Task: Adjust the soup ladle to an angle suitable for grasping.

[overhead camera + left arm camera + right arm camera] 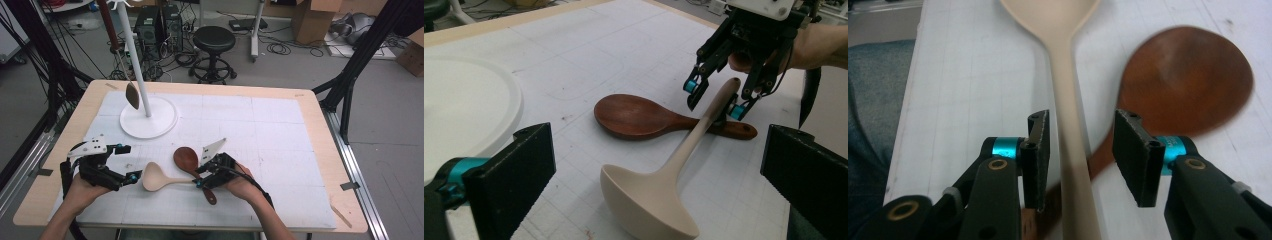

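Two spoons lie crossed on the desk [280, 130] from above, the pale ladle [159, 177] beside the right gripper [201, 177]. Left gripper view: left gripper [649, 165] spread wide, holding nothing, near the ladle's bowl. Right gripper view: fingers [1038, 150] straddle the ladle handle with gaps either side, over the brown spoon [1183, 80]. Lifting likely remains.

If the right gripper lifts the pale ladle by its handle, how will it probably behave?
The pale ladle looks stiff, so it should not bend. Its deep bowl is at the far end from the right gripper, so it may tip bowl-down. The smooth, rounded handle may slip or turn between the open jaws' pads.
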A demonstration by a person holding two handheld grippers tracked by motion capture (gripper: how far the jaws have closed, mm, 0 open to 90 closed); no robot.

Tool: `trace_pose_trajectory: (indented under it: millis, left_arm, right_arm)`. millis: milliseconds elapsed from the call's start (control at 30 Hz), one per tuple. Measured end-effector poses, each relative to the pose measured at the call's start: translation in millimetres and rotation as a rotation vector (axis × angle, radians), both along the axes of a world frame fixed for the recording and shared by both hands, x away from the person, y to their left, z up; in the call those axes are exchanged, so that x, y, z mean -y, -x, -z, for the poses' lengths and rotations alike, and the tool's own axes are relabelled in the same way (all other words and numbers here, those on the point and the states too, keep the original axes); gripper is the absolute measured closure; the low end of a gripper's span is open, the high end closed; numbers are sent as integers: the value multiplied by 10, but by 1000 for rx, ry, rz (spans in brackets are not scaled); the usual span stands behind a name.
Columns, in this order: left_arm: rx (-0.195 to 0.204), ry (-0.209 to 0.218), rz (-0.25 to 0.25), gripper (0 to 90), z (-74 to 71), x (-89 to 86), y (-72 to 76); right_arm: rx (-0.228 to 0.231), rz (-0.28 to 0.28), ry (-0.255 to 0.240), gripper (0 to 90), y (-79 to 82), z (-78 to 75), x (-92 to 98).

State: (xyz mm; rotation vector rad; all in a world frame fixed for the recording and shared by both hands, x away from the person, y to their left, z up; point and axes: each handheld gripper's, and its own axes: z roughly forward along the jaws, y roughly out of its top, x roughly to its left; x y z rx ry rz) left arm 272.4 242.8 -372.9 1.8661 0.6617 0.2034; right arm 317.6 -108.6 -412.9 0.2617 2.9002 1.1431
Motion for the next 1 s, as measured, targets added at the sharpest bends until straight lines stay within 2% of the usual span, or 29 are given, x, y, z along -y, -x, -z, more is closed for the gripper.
trace_pose_trajectory:
  millis: [133,400,700,833,1000]
  left_arm:
    - [1,-3,1,17,2,5,-1]
    - [-4,-6,4,17,8,29,-5]
    - [-7,-9,14,17,9,53,-2]
    - [-10,-6,18,17,9,64,2]
    - [-11,-9,24,17,9,81,3]
  right_arm:
    - [-9,15,-10,565,16,-9,165]
    - [-18,55,9,539,62,59,499]
    - [-49,69,17,521,78,143,730]
    - [-58,68,25,534,75,173,779]
    - [-86,48,19,637,49,198,783]
